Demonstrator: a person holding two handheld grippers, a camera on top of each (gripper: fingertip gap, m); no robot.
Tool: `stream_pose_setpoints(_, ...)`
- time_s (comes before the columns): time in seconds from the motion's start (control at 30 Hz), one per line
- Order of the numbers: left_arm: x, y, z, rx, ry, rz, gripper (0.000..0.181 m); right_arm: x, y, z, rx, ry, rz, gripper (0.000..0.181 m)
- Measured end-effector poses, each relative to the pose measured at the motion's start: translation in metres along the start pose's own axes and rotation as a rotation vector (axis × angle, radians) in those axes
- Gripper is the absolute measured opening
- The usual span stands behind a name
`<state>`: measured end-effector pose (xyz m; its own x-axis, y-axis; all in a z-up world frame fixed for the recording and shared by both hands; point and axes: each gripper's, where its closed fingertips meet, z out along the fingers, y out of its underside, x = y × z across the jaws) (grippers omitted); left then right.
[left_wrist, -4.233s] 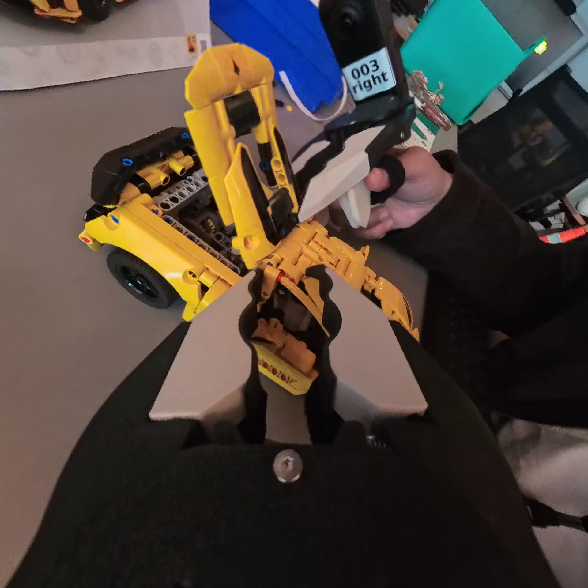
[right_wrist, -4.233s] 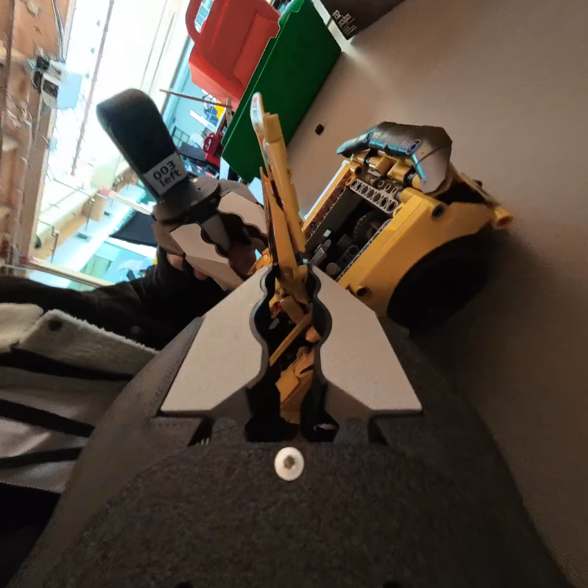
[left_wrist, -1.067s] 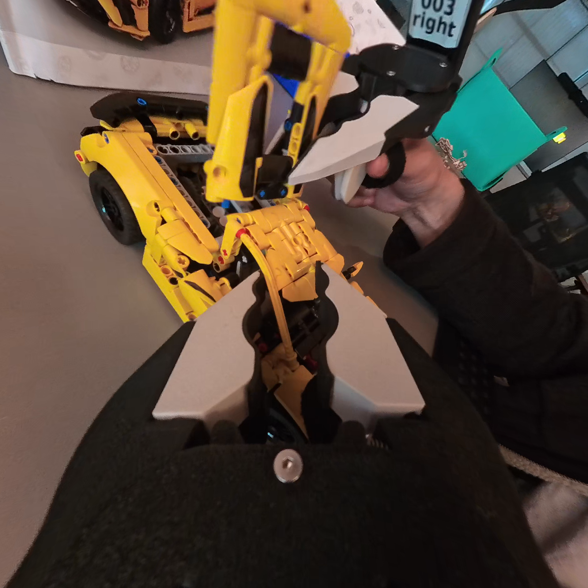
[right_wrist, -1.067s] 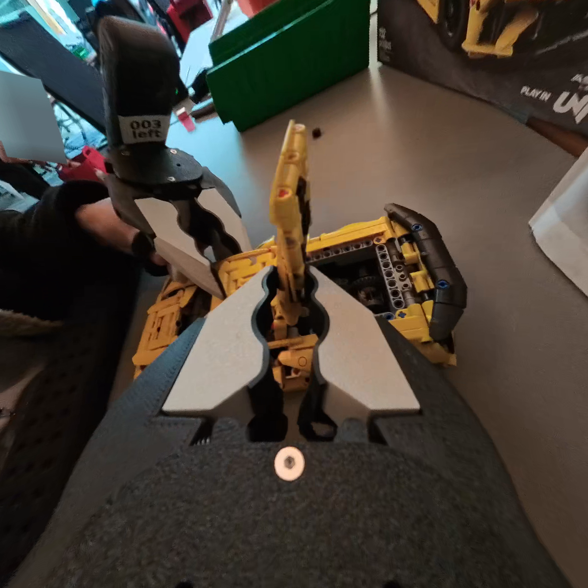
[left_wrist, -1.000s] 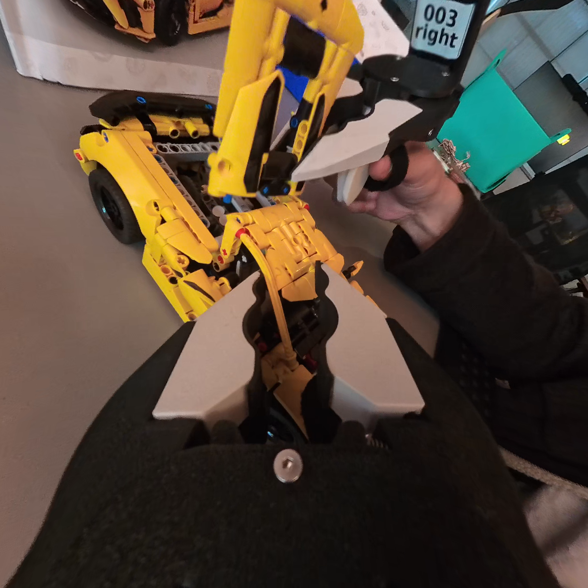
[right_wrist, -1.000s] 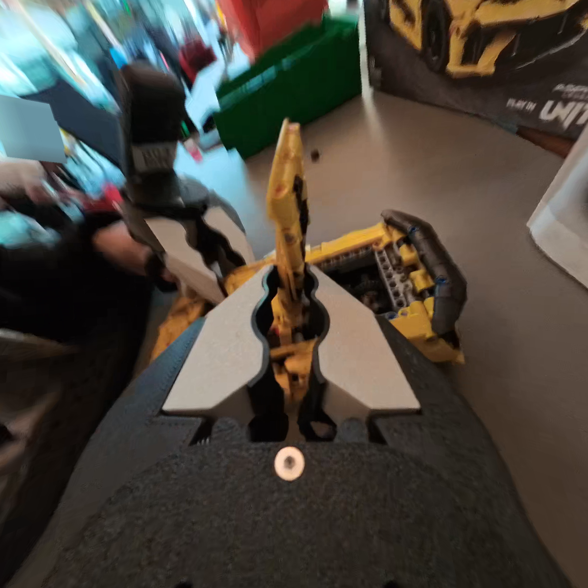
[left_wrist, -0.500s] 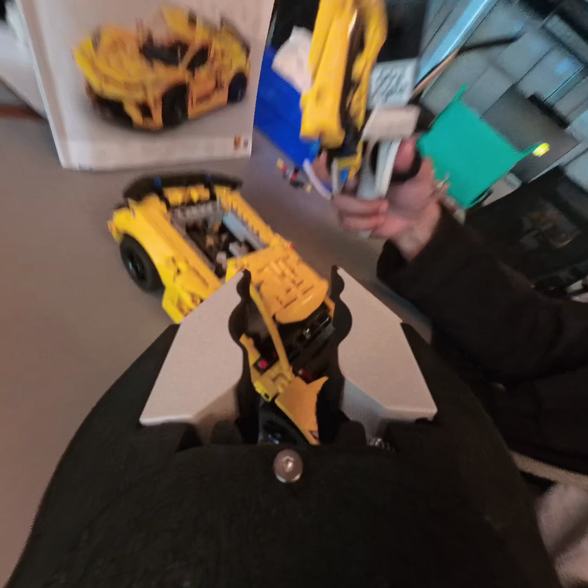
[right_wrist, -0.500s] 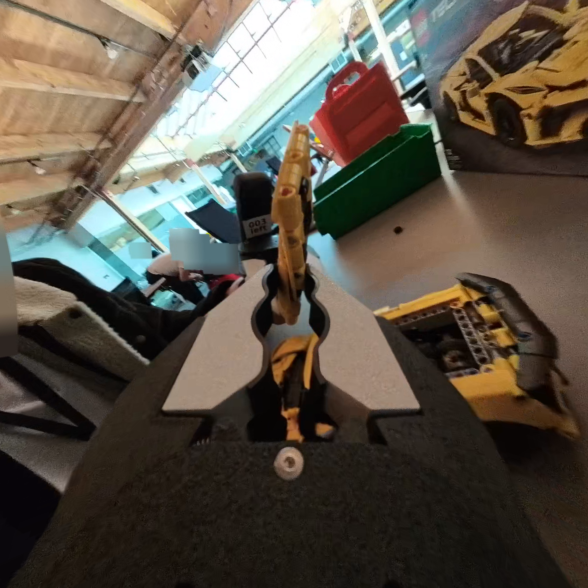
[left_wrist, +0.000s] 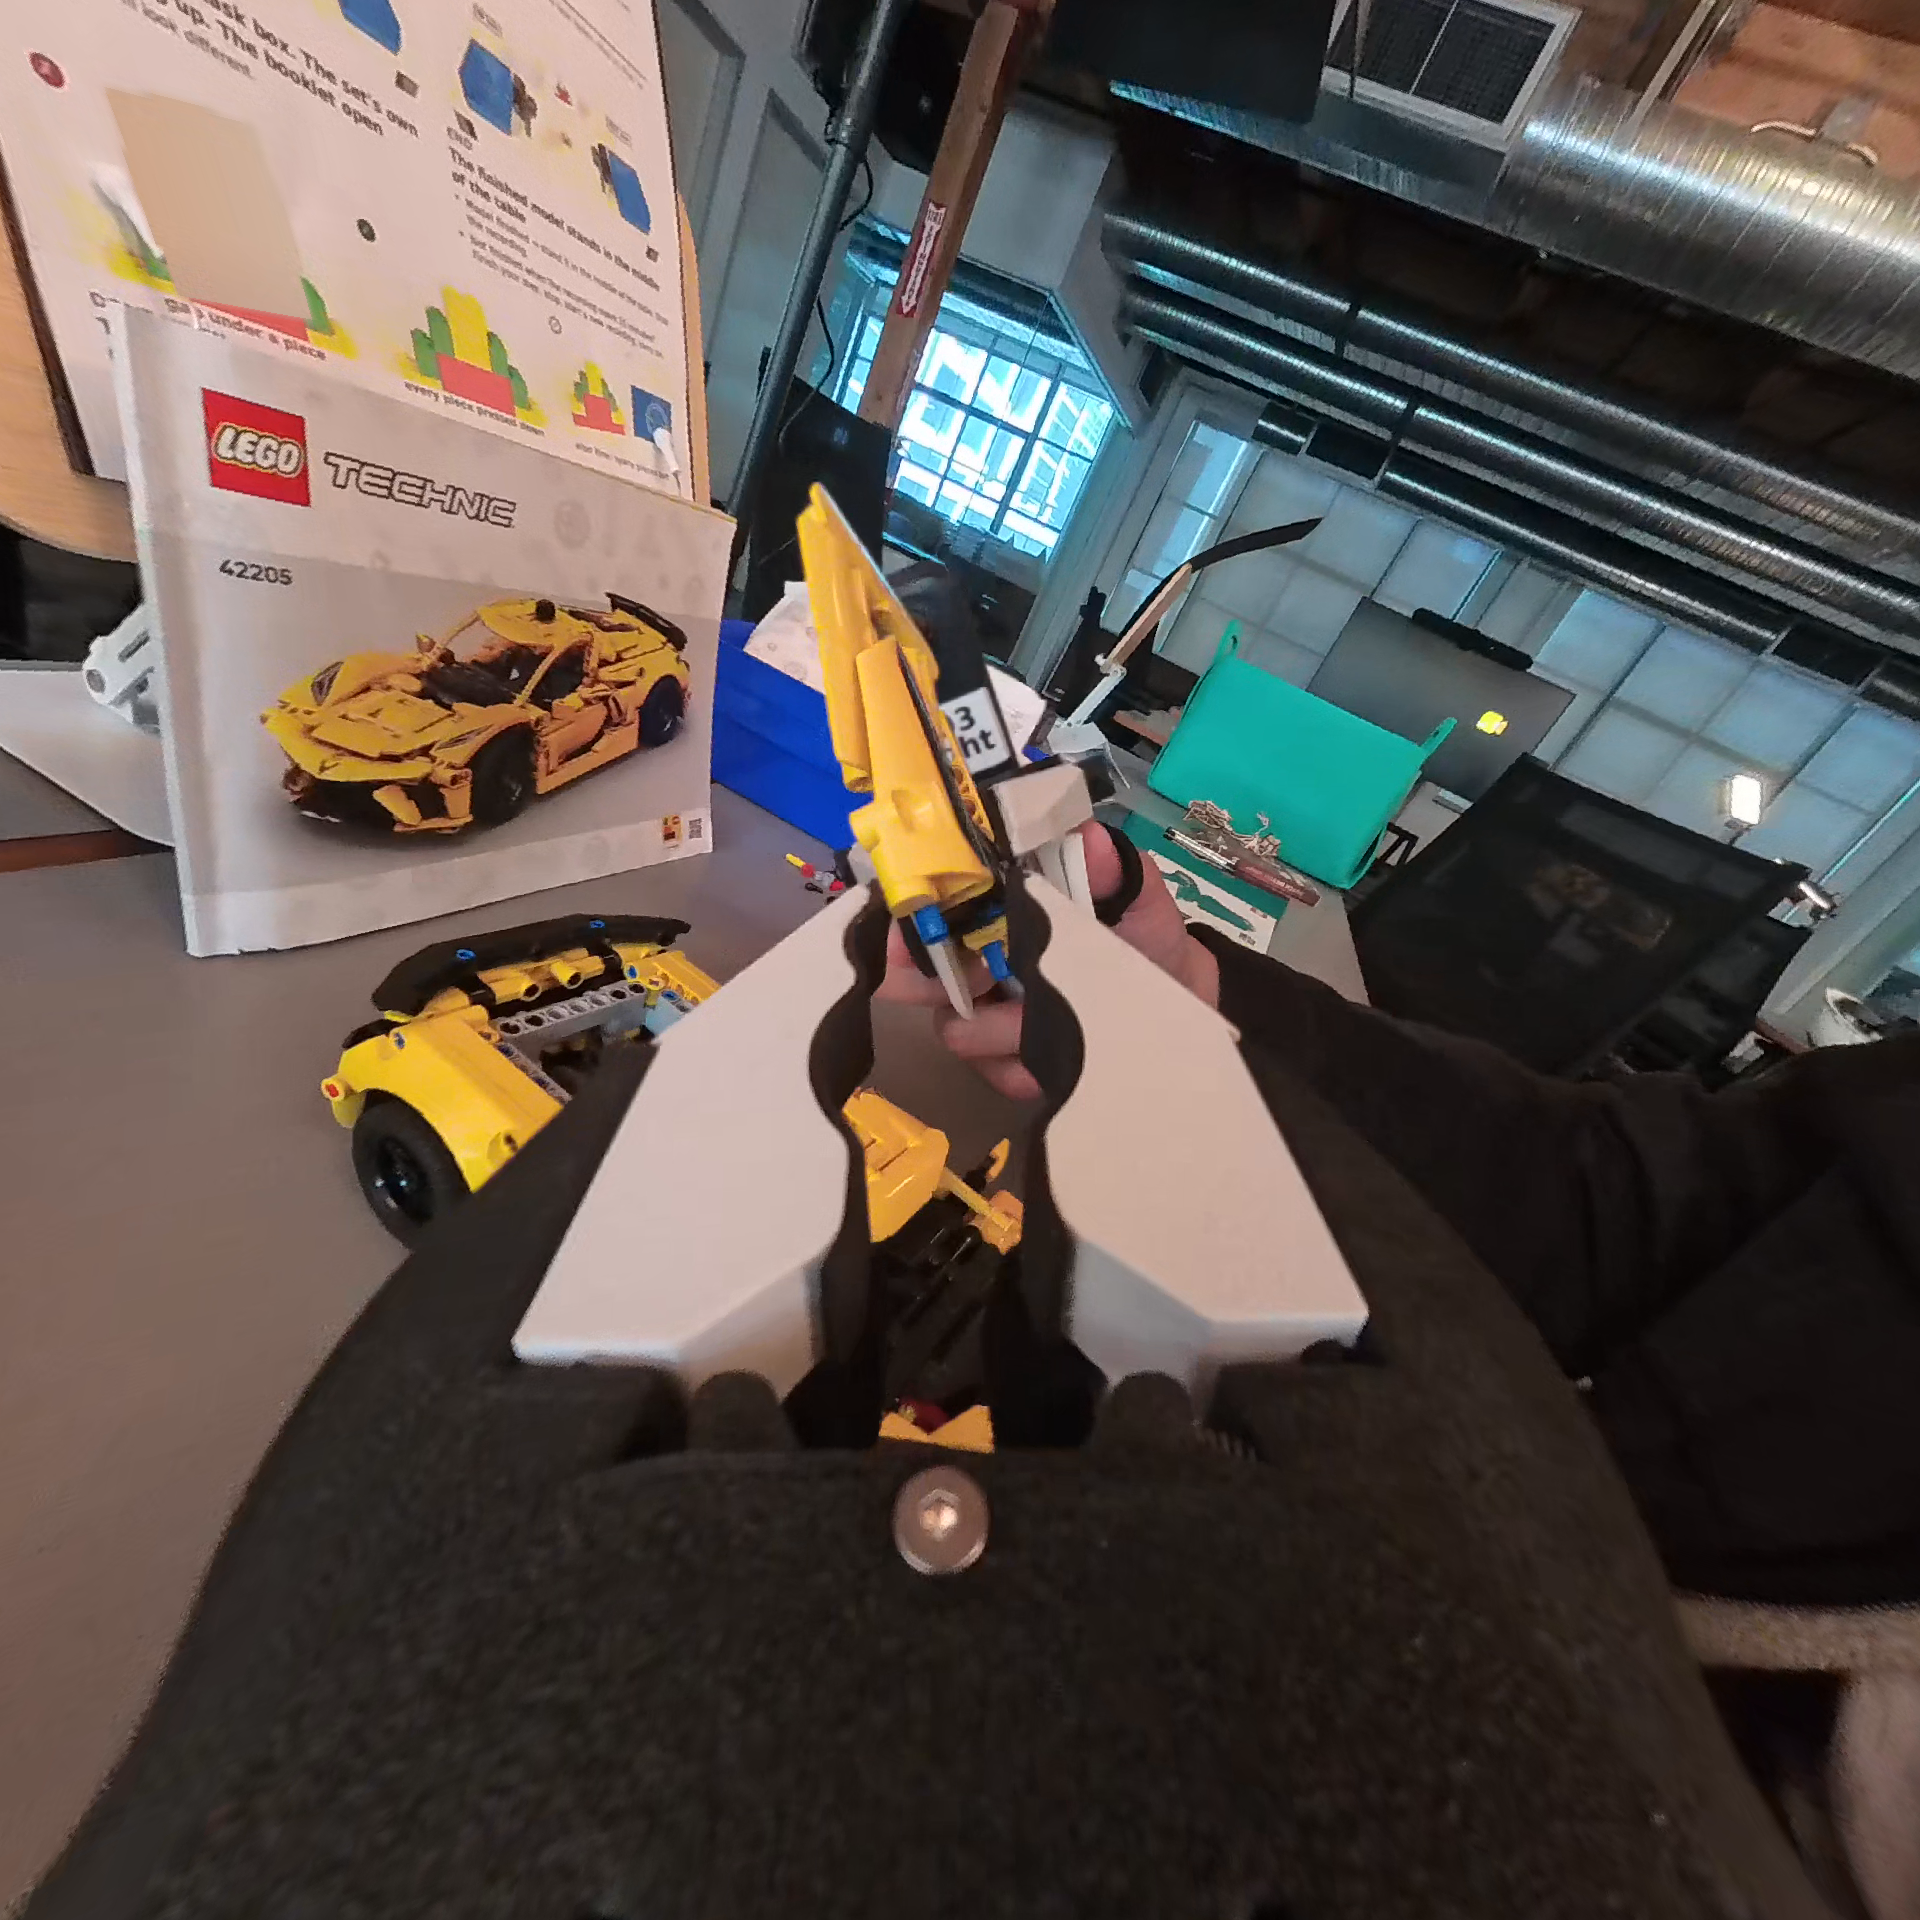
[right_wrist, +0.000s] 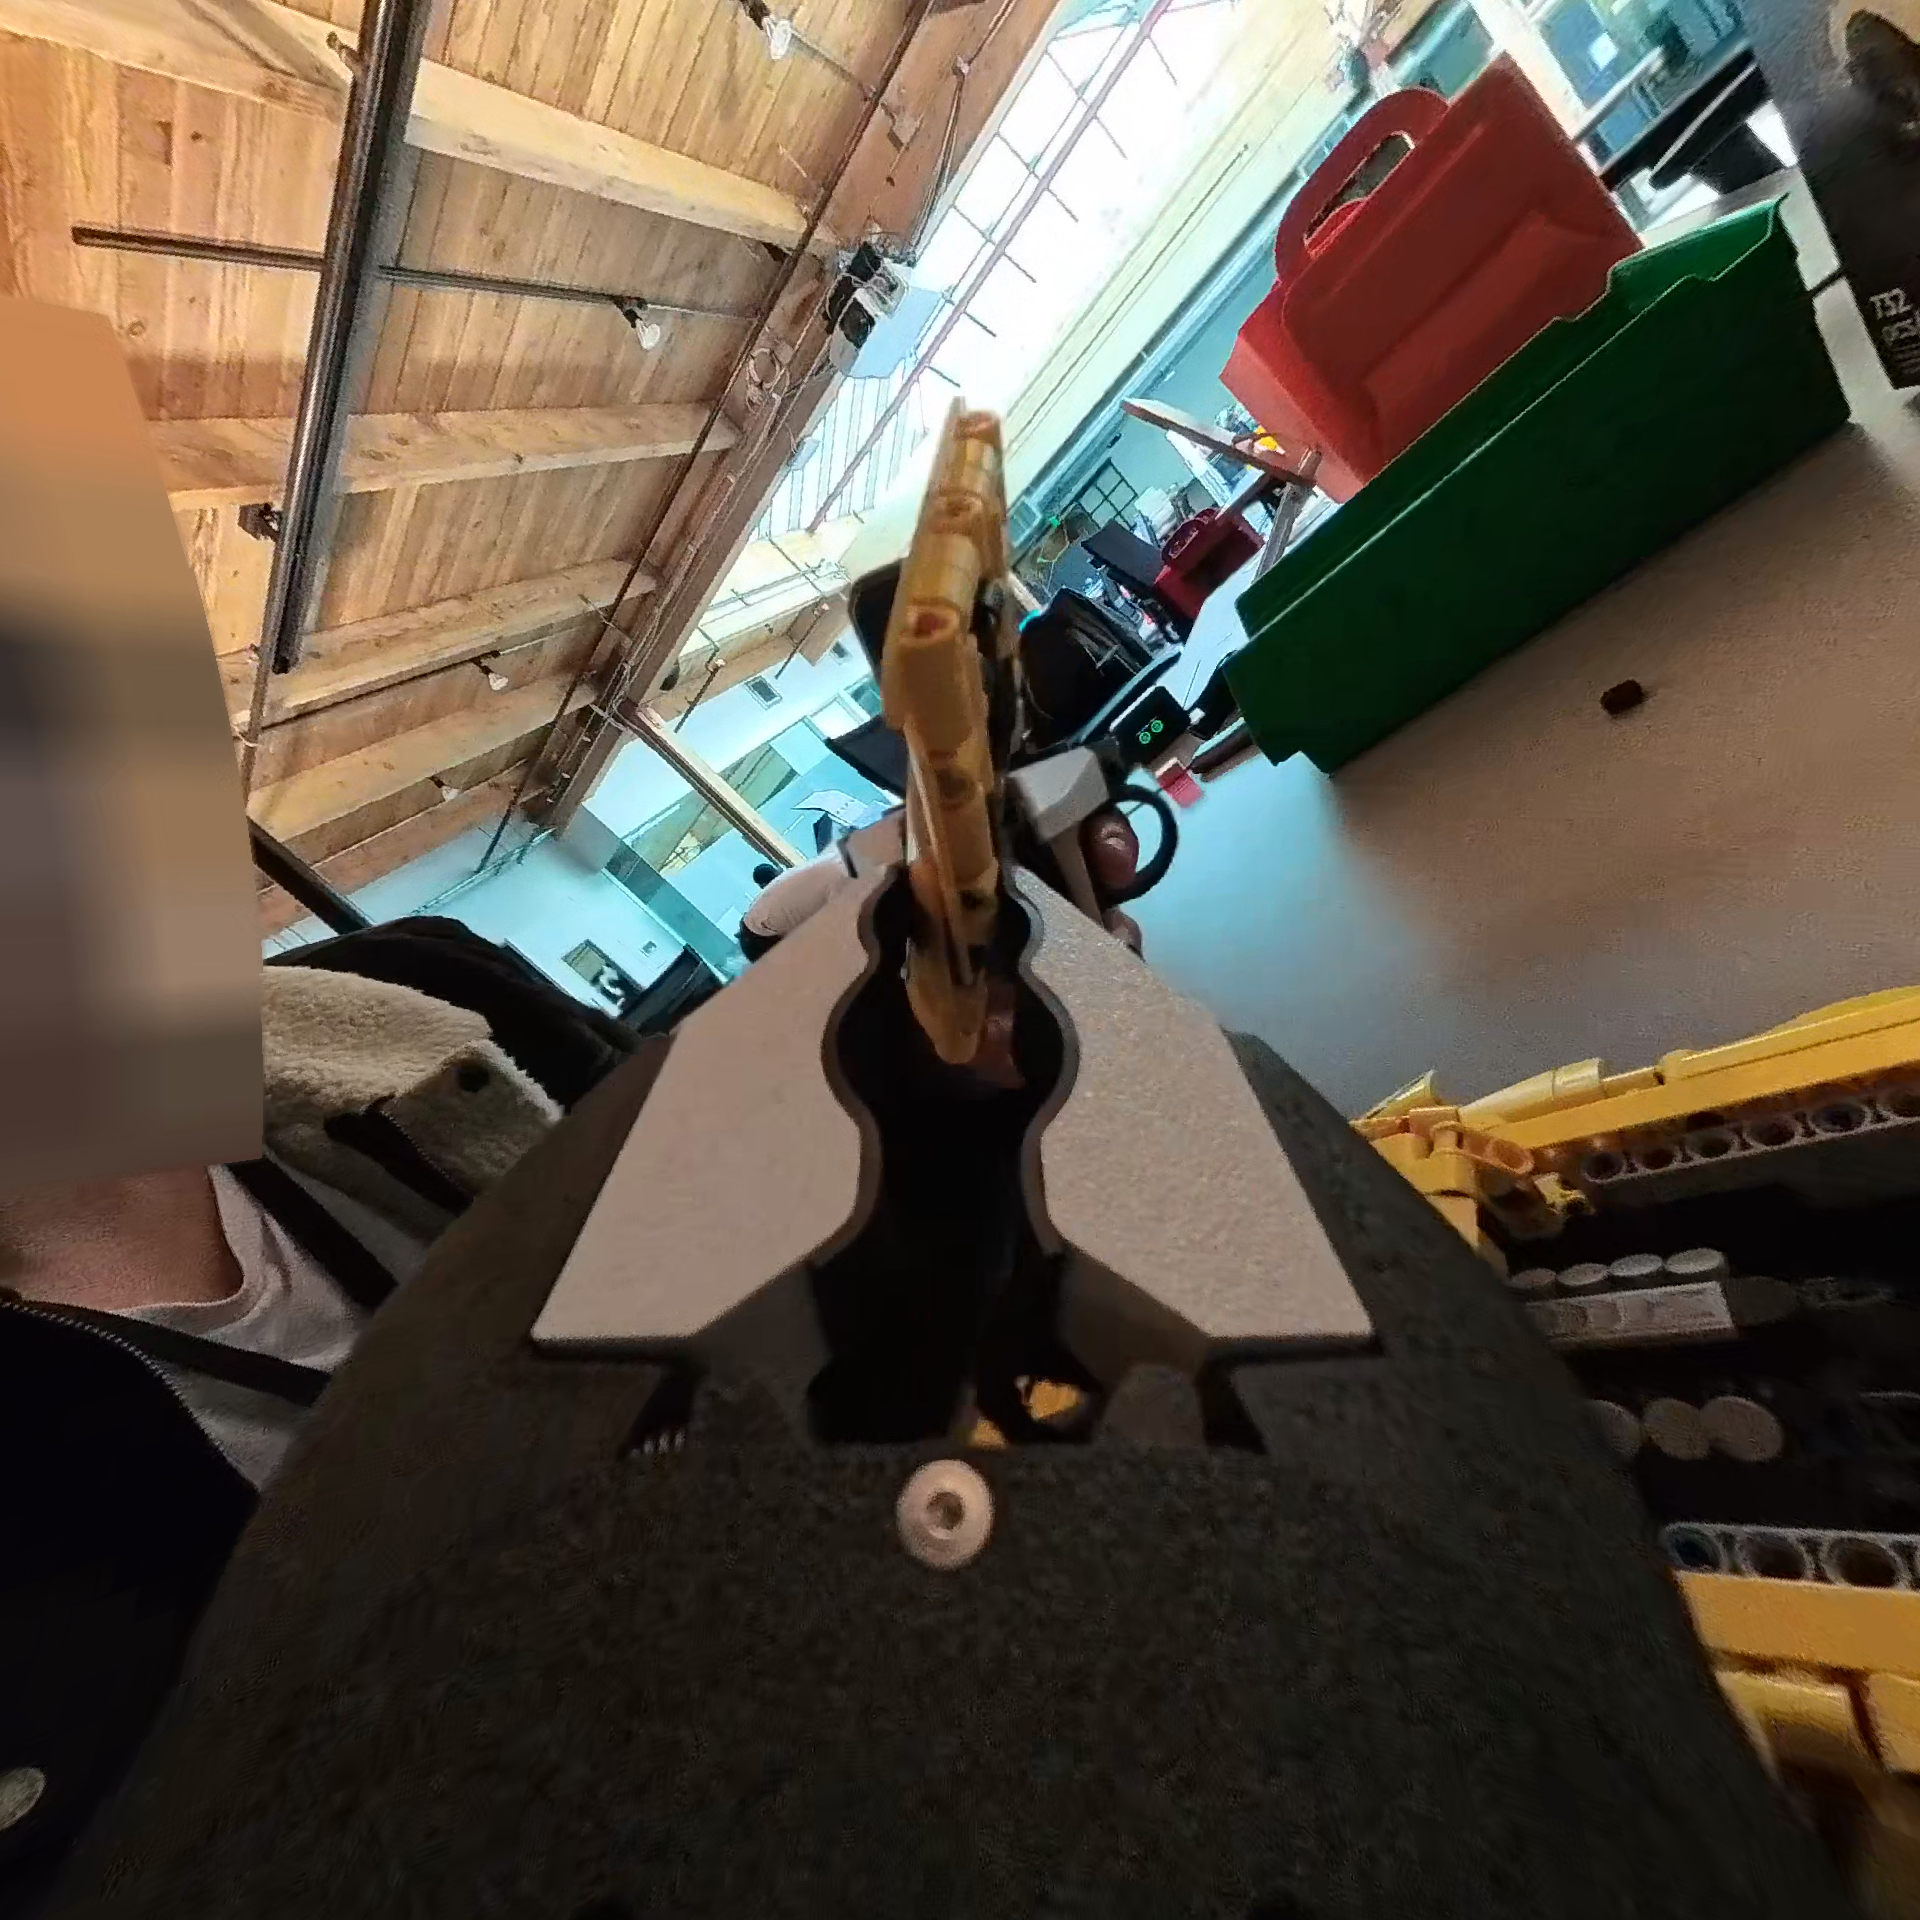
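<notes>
On the grey desk (left_wrist: 125, 1195) sits your yellow toy car (left_wrist: 488, 1049), before a booklet (left_wrist: 416, 675). Your right tongs (right_wrist: 951, 914) pinch a yellow car panel (right_wrist: 945, 727), raised. Your left tongs (left_wrist: 945, 925) are spread, holding nothing.

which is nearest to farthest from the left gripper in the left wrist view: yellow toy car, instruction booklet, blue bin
1. Yellow toy car, on the table right below the left gripper, to its left.
2. Instruction booklet, standing upright behind the car, far left.
3. Blue bin, farther back, just past the booklet's right edge.
</notes>
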<state>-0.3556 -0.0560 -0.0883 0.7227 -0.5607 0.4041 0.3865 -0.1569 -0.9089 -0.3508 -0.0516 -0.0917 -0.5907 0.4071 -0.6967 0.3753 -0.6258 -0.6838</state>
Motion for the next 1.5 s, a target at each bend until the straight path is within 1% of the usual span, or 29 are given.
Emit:
stream_pose_setpoints(0.07,-0.002,-0.001,-0.003,0.012,-0.007,-0.009,0.022,0.001,-0.004,-0.001,0.030,-0.008,0.011,0.016)
stream_pose_setpoints(0.17,-0.003,-0.007,-0.009,0.051,0.002,-0.030,0.011,0.001,-0.007,-0.004,0.040,-0.005,0.009,0.016)
stream_pose_setpoints(0.23,-0.005,-0.008,-0.010,0.062,-0.004,-0.036,0.005,0.000,-0.004,-0.003,0.019,-0.006,0.007,0.016)
stream_pose_setpoints(0.4,-0.002,-0.011,-0.013,0.081,0.028,-0.055,0.004,-0.002,0.004,0.000,-0.025,-0.019,0.017,0.016)
stream_pose_setpoints(0.5,-0.006,-0.010,-0.017,0.067,0.010,-0.045,0.004,0.001,0.011,0.004,-0.068,0.015,0.004,0.016)
stream_pose_setpoints(0.57,-0.005,-0.011,-0.018,0.063,0.033,-0.056,0.003,0.001,0.011,0.005,-0.085,0.029,-0.017,0.016)
stream_pose_setpoints(0.6,-0.004,-0.009,-0.018,0.050,0.043,-0.057,0.004,0.001,0.010,0.003,-0.088,0.047,-0.043,0.019)
stream_pose_setpoints(0.63,-0.003,-0.007,-0.018,0.036,0.047,-0.053,0.004,0.002,0.006,-0.001,-0.073,0.067,-0.069,0.031)
stream_pose_setpoints(0.7,0.000,-0.005,-0.018,0.018,0.066,-0.048,0.004,-0.001,-0.006,-0.015,-0.033,0.082,-0.099,0.043)
stream_pose_setpoints(0.77,0.006,0.000,-0.017,-0.012,0.096,-0.046,0.003,-0.004,-0.016,-0.025,0.003,0.099,-0.128,0.049)
stream_pose_setpoints(0.83,0.010,0.006,-0.013,-0.042,0.114,-0.030,0.003,-0.006,-0.012,-0.024,-0.022,0.084,-0.124,0.054)
stream_pose_setpoints(0.9,0.012,0.010,-0.011,-0.067,0.114,-0.011,0.003,0.002,0.004,-0.017,-0.113,0.116,-0.121,0.057)
stream_pose_setpoints(1.0,0.016,0.013,-0.010,-0.085,0.129,0.001,0.003,0.015,0.029,-0.006,-0.244,0.178,-0.181,0.053)
stream_pose_setpoints(1.03,0.016,0.015,-0.010,-0.093,0.130,0.005,0.003,0.013,0.035,-0.002,-0.276,0.168,-0.213,0.044)
stream_pose_setpoints(1.1,0.016,0.018,-0.008,-0.111,0.124,0.014,0.003,0.004,0.048,0.002,-0.352,0.127,-0.265,0.016)
stream_pose_setpoints(1.17,0.019,0.017,-0.008,-0.105,0.143,0.010,0.004,0.001,0.050,0.003,-0.375,0.138,-0.331,0.015)
stream_pose_setpoints(1.23,0.020,0.011,-0.010,-0.070,0.163,-0.007,0.004,-0.003,0.042,0.003,-0.338,0.136,-0.369,0.015)
stream_pose_setpoints(1.27,0.018,0.005,-0.013,-0.040,0.151,-0.009,0.008,-0.007,0.034,0.002,-0.289,0.125,-0.373,0.014)
stream_pose_setpoints(1.3,0.014,0.000,-0.016,-0.008,0.134,-0.008,0.029,-0.012,0.026,0.001,-0.238,0.098,-0.368,0.014)
stream_pose_setpoints(1.33,0.011,-0.004,-0.020,0.010,0.127,-0.005,0.041,-0.017,0.020,-0.001,-0.195,0.071,-0.357,0.014)
stream_pose_setpoints(1.37,0.011,-0.004,-0.021,0.012,0.135,0.000,0.048,-0.020,0.015,-0.002,-0.162,0.051,-0.350,0.014)
stream_pose_setpoints(1.4,0.014,0.000,-0.020,-0.001,0.147,0.005,0.052,-0.023,0.012,-0.001,-0.132,0.030,-0.347,0.014)
stream_pose_setpoints(1.47,0.025,0.011,-0.012,-0.046,0.190,0.028,0.052,-0.030,0.013,0.005,-0.117,-0.019,-0.328,0.014)
stream_pose_setpoints(1.5,0.029,0.018,-0.008,-0.075,0.198,0.051,0.051,-0.030,0.015,0.009,-0.122,-0.020,-0.326,0.014)
